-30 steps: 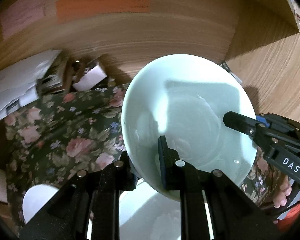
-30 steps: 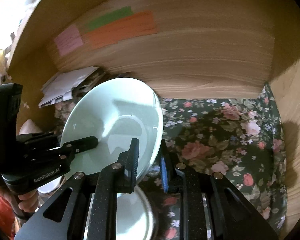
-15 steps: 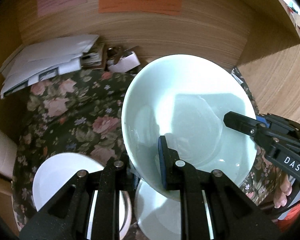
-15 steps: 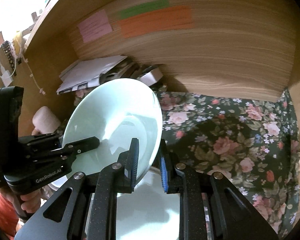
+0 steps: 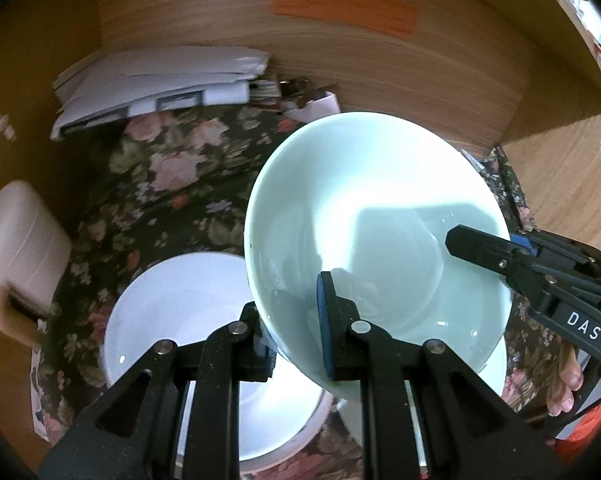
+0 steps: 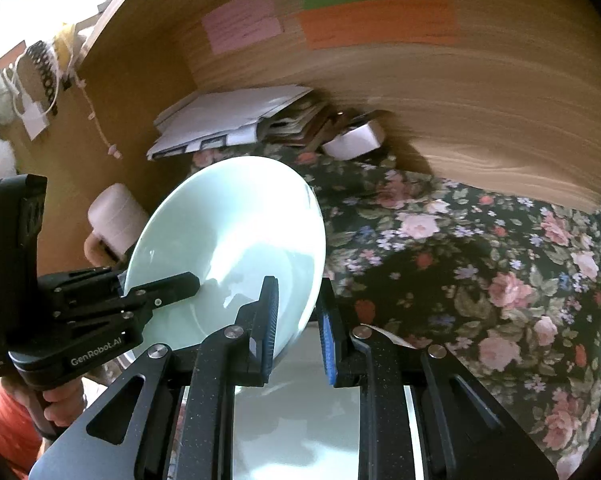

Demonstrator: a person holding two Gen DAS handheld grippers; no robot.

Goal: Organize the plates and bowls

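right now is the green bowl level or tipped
Tipped: the pale green bowl is held off the floral cloth by both tools, its opening tilted toward the cameras, and empty.

Glossy ceramic bowl [image 5: 380, 216], floral cloth [image 6: 480, 264], wood-grain wall [image 6: 480, 112]

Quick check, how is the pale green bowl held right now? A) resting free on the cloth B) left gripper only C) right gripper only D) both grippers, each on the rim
D: the left gripper clamps the pale green bowl at its near rim, and the right gripper pinches the rim on the opposite side, with the bowl tilted clear of the floral cloth.
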